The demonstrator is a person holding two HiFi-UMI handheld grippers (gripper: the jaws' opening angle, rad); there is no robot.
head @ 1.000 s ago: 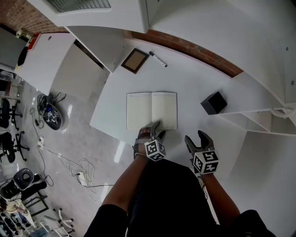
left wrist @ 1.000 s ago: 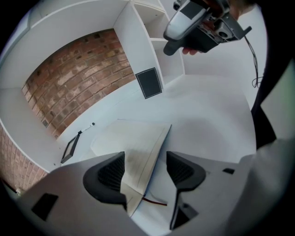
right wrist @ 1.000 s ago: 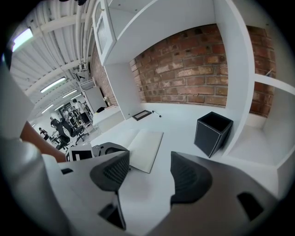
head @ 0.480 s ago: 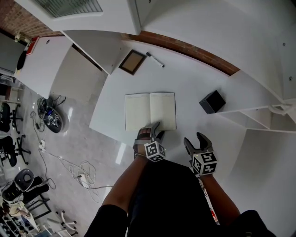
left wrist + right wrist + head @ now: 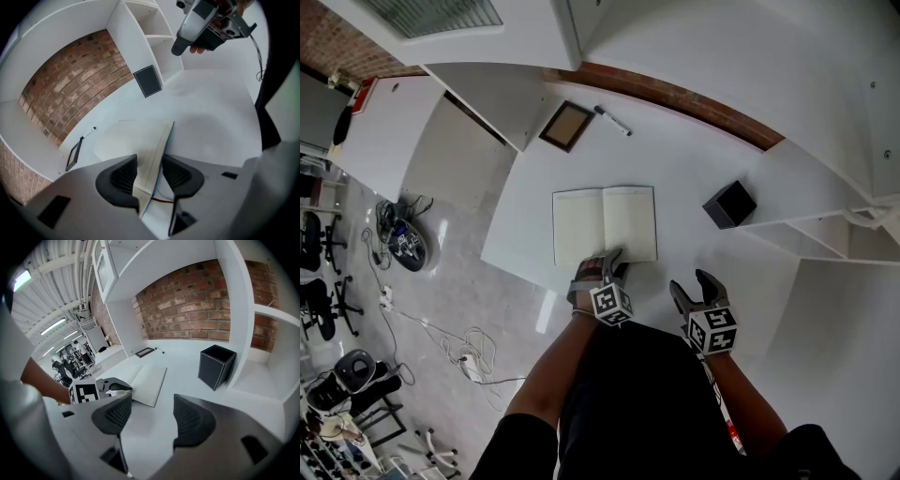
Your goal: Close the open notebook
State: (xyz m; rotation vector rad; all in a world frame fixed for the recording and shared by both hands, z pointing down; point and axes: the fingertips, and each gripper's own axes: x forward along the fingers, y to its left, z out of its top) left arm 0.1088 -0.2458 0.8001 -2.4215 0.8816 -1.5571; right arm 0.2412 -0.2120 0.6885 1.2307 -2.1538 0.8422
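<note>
notebook [image 5: 605, 223] open flat near desk [image 5: 675, 159] front edge. left gripper [image 5: 609, 260] tongs just been narrowing round right-hand leaf [image 5: 152, 154], not pinching yet afaict, prob setup to flip it shut. right gripper [image 5: 690, 280] wide, empty, parked beside, out of way.

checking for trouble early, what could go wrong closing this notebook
The left hand-held gripper has just been closing its jaws with a right-hand leaf of the notebook between them: it may slip out or crease. The right hand-held gripper is open, off it, so the notebook might slide.
</note>
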